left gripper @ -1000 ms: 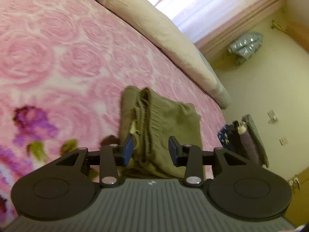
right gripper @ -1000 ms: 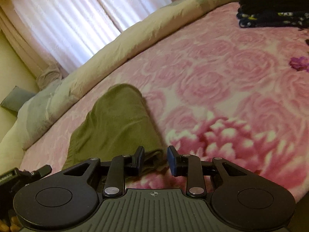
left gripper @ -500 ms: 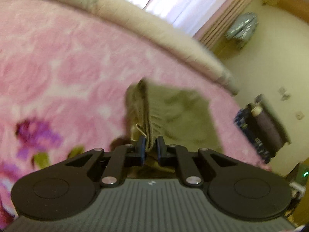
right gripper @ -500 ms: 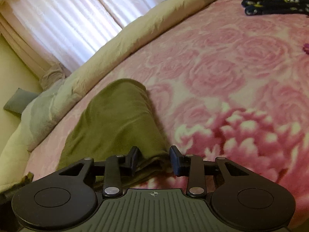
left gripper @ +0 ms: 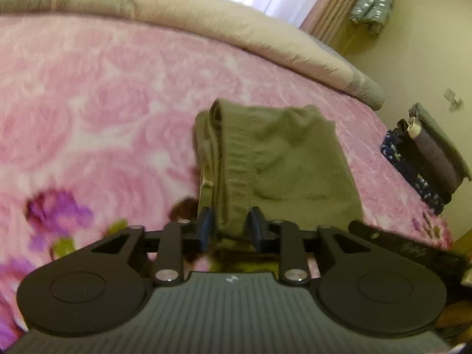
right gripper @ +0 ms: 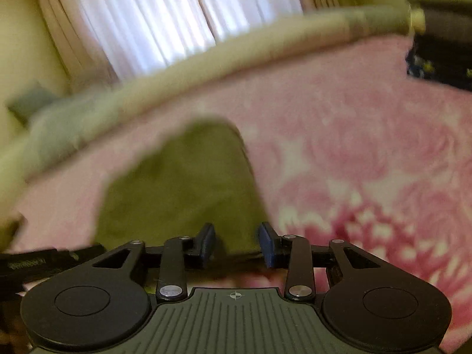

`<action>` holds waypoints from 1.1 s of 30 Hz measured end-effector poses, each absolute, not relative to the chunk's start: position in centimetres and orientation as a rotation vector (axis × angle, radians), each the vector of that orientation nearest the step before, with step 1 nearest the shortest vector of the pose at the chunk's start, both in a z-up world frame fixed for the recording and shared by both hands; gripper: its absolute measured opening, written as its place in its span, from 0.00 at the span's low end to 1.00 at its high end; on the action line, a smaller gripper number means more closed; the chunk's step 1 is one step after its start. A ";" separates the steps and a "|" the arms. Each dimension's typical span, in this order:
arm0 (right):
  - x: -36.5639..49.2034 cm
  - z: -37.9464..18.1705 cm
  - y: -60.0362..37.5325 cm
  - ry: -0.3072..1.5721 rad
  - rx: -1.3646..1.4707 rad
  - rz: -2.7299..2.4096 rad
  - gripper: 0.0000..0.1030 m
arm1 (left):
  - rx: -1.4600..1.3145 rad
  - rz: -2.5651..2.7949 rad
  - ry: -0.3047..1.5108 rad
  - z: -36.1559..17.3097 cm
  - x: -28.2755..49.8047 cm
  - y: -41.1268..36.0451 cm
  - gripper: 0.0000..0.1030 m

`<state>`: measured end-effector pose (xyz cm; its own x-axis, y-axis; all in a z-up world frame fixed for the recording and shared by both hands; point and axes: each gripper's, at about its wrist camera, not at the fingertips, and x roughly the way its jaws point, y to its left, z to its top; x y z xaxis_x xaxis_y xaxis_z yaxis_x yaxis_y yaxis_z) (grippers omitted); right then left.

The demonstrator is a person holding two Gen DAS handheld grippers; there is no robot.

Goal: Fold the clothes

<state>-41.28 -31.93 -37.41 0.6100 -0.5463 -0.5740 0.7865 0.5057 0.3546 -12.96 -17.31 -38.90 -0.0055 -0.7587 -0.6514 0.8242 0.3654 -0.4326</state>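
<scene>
- We see an olive-green folded garment lying on a pink rose-patterned blanket; its thick gathered edge runs toward the left wrist camera.
- Left gripper: jaws apart, one finger on each side of the garment's near gathered edge. The gap looks wider than the cloth between; we cannot tell whether the pads touch it.
- Right gripper: jaws apart, the garment's near edge lying between and just past the fingertips. This view is blurred, so contact cannot be judged.
- A beige rolled duvet lies along the far side of the blanket, below a white curtain.
- A stack of dark folded clothes sits near the blanket's edge, well apart from the olive garment; in the right wrist view it shows at upper right.
- A black device, probably the other gripper, shows at the left edge of the right wrist view.
</scene>
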 end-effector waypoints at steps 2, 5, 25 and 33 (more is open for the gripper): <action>-41.3 -37.4 -31.6 0.445 0.649 -0.829 0.35 | 0.037 -1.236 0.979 -38.1 -13.1 -16.2 0.21; -41.4 -37.5 -31.1 0.483 0.664 -0.824 0.36 | 0.089 -1.196 0.952 -36.6 -14.1 -14.3 0.21; -43.3 -34.6 -24.2 0.577 0.664 -0.856 0.70 | 0.421 -1.019 0.866 -32.8 -20.0 -9.7 0.39; -40.7 -37.2 -27.8 0.616 0.677 -0.855 0.70 | 0.451 -0.970 0.944 -36.3 -16.8 -13.7 0.40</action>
